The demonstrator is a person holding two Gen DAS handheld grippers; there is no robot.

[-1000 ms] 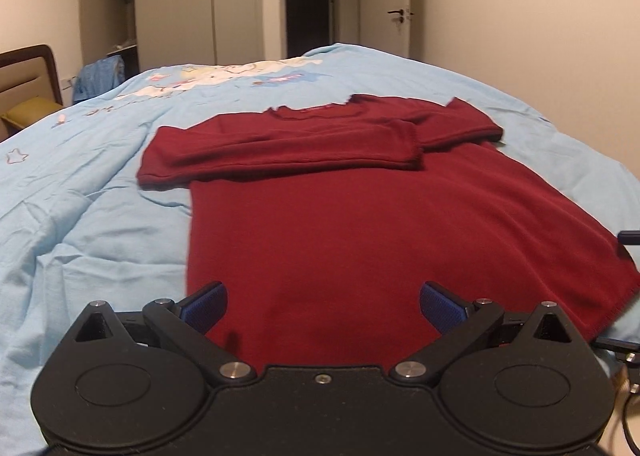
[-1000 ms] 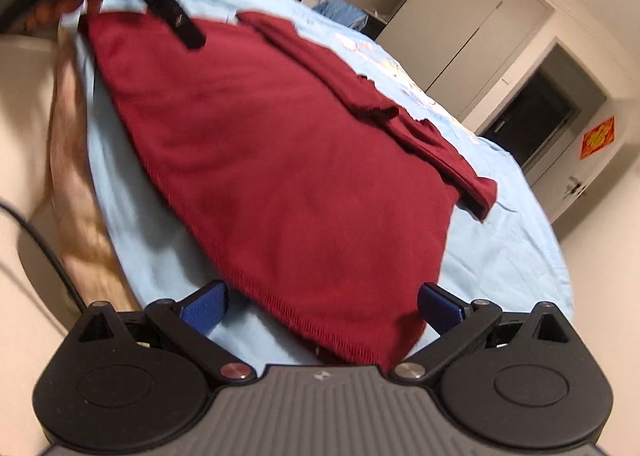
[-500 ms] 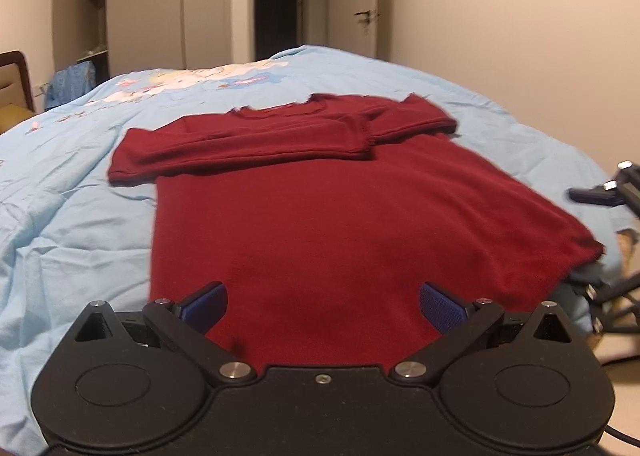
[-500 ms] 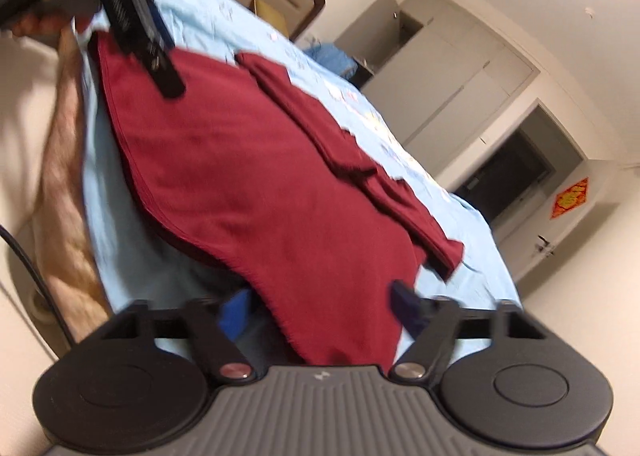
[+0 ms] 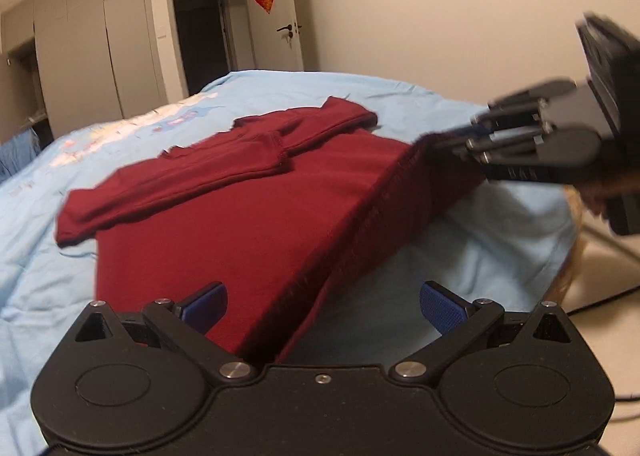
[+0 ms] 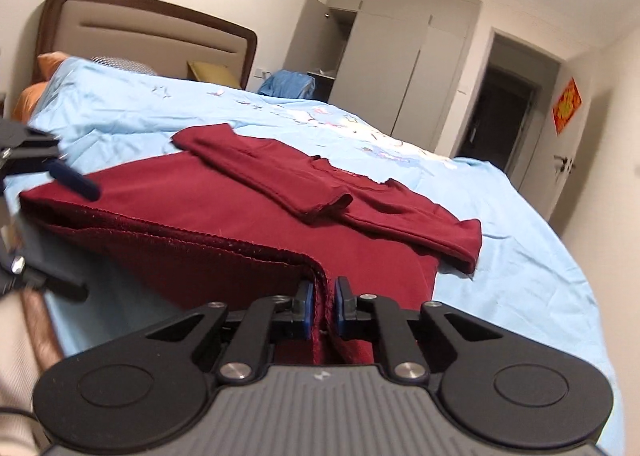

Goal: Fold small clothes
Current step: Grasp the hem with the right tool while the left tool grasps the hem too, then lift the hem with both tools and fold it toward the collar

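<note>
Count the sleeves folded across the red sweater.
2. One sleeve lies across the red sweater from the headboard side; the other sleeve crosses from the door side, meeting it near the middle.

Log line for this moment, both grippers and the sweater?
right gripper: shut on sweater hem, lifted | left gripper: open at hem | sleeves folded | bed

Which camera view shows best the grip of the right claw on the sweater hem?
The right wrist view: the right claw is shut on the hem of the dark red sweater, close up. The left wrist view shows it blurred, from the side.
</note>
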